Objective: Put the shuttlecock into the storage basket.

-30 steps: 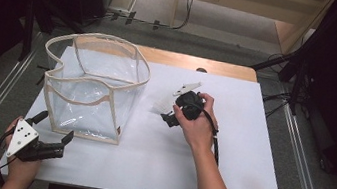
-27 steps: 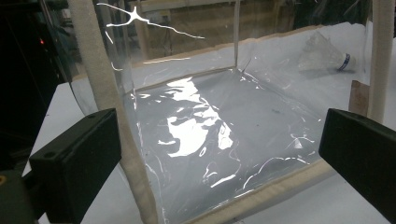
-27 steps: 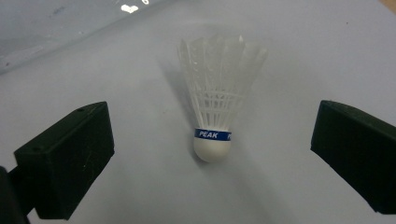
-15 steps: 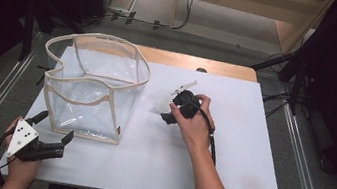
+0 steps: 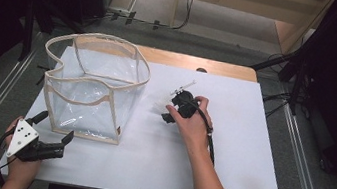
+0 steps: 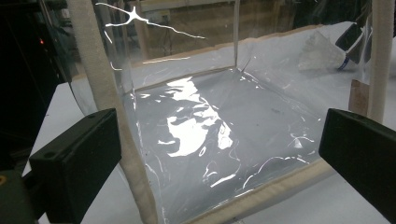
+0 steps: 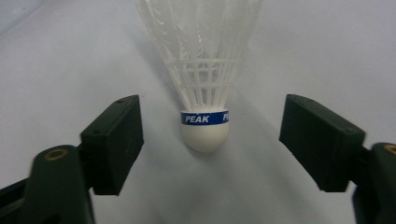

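White tabletop (image 5: 249, 152) (w/ wooden far edge (image 5: 201, 64)) on grey floor (image 5: 150, 1).

A: What do the tools look like?
B: Left tool (image 5: 54, 141): black blocky jaws, grey three-cornered plate with dark dots, black cable. Right tool (image 7: 210, 140): black, brass-ringed screw holes. Forearms bare.

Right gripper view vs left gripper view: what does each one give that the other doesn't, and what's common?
Right gripper view: the shuttlecock close up, lying on the white table, cork toward the camera, blue band reading PEAK, between the right gripper jaws, which have just been closing but do not yet touch it.

Left gripper view: the clear bag with cream fabric edging, standing open just ahead of the open left gripper.

Both: the shuttlecock, seen in the left gripper view small through the bag's clear wall, and the white table.
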Motion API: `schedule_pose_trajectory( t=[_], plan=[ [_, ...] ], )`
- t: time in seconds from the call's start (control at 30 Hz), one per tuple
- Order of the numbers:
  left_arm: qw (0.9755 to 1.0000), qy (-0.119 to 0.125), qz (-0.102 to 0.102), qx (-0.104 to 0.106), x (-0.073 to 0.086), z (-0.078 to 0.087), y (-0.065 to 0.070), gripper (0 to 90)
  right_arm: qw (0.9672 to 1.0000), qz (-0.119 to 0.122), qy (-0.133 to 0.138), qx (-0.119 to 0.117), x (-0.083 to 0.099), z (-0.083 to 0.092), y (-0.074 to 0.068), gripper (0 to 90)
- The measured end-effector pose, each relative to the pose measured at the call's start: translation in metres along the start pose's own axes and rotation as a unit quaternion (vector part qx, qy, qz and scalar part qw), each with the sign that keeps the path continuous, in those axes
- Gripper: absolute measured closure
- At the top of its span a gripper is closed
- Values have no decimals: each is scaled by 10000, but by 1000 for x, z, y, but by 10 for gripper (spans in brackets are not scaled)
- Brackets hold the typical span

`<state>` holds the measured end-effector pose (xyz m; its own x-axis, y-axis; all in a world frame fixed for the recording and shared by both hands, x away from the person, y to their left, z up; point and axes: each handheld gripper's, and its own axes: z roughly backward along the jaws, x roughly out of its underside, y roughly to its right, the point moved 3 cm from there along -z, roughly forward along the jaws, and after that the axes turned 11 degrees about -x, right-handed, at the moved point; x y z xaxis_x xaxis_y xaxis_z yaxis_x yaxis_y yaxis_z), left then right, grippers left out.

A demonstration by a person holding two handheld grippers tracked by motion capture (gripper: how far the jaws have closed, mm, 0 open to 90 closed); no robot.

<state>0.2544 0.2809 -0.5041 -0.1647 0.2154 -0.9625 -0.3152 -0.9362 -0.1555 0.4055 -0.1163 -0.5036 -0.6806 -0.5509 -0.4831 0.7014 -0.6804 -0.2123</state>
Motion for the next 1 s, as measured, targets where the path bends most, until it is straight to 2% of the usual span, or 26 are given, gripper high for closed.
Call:
schedule_pose_trajectory(
  t=[0.07,0.2,0.37,0.47,0.5,0.53,0.57,0.9,1.0],
  plan=[
    [10000,1,-2,1,0,0,0,0,10000,-25,-41,-63,0,-2,1,263],
    [10000,-2,-8,0,0,0,0,0,9997,-152,-165,-36,1,-5,1,308],
    [10000,-1,0,-3,0,0,0,0,9997,-108,-231,-6,1,-8,1,351],
    [10000,-2,0,-5,0,0,0,0,9996,-124,-236,41,1,-9,3,439],
    [10000,-4,-2,-8,0,0,0,0,9996,-124,-236,41,1,-9,3,439],
    [10000,-4,1,-10,0,0,0,0,9997,-135,-210,8,1,-9,4,507],
    [10000,-5,5,-11,0,0,0,0,9998,-126,-184,7,1,-8,4,526],
    [10000,1,-7,-4,0,0,0,0,9995,-187,-255,-29,2,-11,4,566],
    [10000,-8,-20,-11,0,0,0,0,9995,-171,-247,-9,2,-11,5,625]
  ],
)
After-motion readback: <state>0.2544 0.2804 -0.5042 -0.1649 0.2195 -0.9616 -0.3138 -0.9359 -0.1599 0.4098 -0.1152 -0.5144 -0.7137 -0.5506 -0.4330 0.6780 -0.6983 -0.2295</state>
